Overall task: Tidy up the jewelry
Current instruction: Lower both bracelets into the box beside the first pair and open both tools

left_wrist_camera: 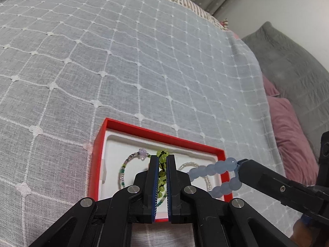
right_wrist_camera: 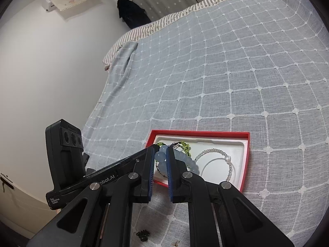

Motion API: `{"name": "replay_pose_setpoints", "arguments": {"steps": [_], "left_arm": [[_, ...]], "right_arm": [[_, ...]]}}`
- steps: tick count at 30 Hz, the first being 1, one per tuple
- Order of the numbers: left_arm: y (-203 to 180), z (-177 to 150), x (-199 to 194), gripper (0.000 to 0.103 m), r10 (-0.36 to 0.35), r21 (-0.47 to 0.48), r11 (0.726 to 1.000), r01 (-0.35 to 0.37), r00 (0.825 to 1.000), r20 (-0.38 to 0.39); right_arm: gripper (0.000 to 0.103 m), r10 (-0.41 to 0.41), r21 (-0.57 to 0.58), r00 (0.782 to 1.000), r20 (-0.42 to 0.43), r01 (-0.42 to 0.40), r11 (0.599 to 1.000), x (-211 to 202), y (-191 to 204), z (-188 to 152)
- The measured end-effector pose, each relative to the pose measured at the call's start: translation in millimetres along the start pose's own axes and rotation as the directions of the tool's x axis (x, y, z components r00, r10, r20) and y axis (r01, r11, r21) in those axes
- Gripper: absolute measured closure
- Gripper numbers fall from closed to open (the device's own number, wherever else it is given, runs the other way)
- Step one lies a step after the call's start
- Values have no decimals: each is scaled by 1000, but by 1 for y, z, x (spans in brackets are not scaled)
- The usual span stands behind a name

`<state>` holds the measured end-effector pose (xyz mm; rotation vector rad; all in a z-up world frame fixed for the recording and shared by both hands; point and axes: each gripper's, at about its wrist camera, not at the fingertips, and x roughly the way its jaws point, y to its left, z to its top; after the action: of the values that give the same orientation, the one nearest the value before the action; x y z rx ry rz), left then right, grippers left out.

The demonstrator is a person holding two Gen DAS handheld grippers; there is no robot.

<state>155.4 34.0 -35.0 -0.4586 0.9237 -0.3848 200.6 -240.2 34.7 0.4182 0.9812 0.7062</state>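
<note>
Nearest the left wrist camera, the left gripper [left_wrist_camera: 162,160] has its black fingers with blue pads pressed together on a bracelet of small yellow-green beads strung on dark cord [left_wrist_camera: 162,154], whose loop pokes out above the fingertips over the box. Beside it, coming in from the right edge of that view, the right gripper [left_wrist_camera: 238,169] pinches a bracelet of large, round, pale blue translucent beads [left_wrist_camera: 213,167]; the strand curves out from its tips and hangs over the right-hand rim of the box. In the right wrist view the same blue beads [right_wrist_camera: 161,156] sit clamped between the narrow-set blue pads. Just beyond both sets of fingertips lies a shallow rectangular red cardboard box with a white moulded insert [left_wrist_camera: 164,134], resting on the bed. In its tray lie a thin bracelet of tiny green and silver beads with a lilac bead cluster [left_wrist_camera: 131,158] and a bracelet of small clear-white beads [right_wrist_camera: 218,152]. Farther out spreads the grey bedcover with a white stitched grid [left_wrist_camera: 123,61], and past it, at the right edge, a pink pillow [left_wrist_camera: 292,140] and a grey quilted cushion [left_wrist_camera: 292,68].
</note>
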Motion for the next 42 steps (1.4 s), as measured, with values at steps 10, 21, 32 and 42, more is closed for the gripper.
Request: {"name": "replay_pose_setpoints", "arguments": {"steps": [10,21,32,42], "left_arm": [[8,-3,0,102,71,19,997,-71,997,-5],[4,-6,-5,91,138,80,987,-139,990,13],[-2,-8,-18,75,165,111,979,-169,985,46],[-20,-19,-46,66,147,158,974,-162,984,99]], "right_arm": [[91,-38,25,999,-3,38,999,0,-16,2],[91,-137,25,990,-32,138,990,8,-36,-1],[90,-190,6,981,-50,190,982,4,-37,-1],[90,-168,11,985,-46,169,986,-11,-34,-3]]}}
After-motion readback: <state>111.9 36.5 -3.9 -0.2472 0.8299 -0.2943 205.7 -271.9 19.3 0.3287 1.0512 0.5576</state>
